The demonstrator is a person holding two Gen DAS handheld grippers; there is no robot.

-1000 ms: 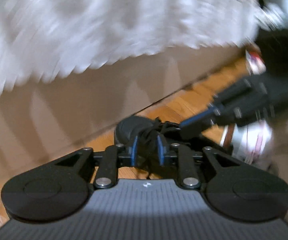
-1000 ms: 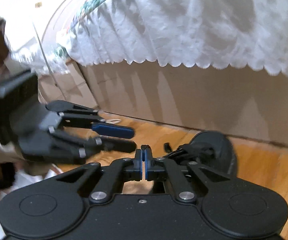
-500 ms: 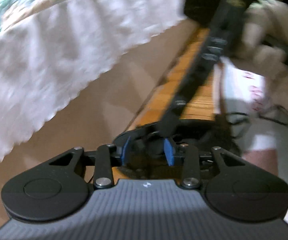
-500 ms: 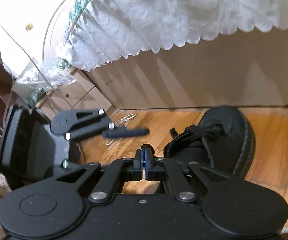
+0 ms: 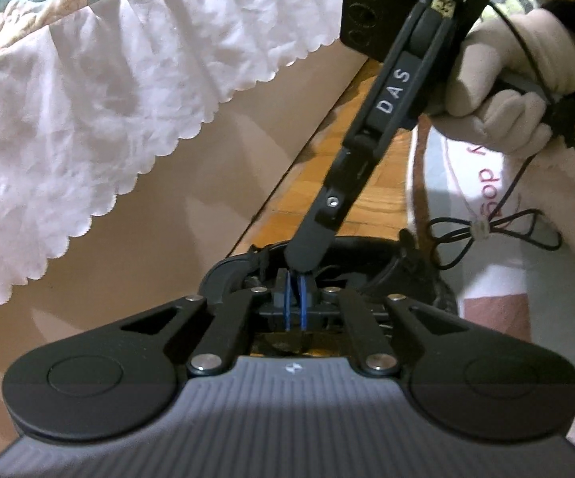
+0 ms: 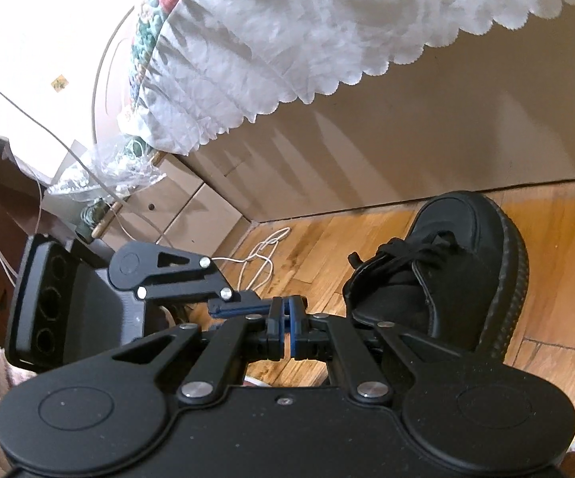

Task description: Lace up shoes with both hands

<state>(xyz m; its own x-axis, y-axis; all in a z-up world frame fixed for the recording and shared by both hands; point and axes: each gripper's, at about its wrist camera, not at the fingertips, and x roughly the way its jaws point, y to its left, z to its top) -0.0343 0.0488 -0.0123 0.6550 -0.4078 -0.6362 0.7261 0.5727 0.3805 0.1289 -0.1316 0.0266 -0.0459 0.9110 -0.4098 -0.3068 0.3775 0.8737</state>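
- Black shoe stands on the wooden floor beside the bed base, toe toward the base, its black laces loosely crossed.
- Left tongs sit low over the shoe's opening, blue pads nearly together; whether a lace lies between them cannot be told.
- Right tongs are clenched, pads almost touching, just left of the shoe; nothing visible between them.
- A gloved hand grips the right tool's handle.
- White scalloped bed skirt hangs above; a white cord lies on the floor nearby.
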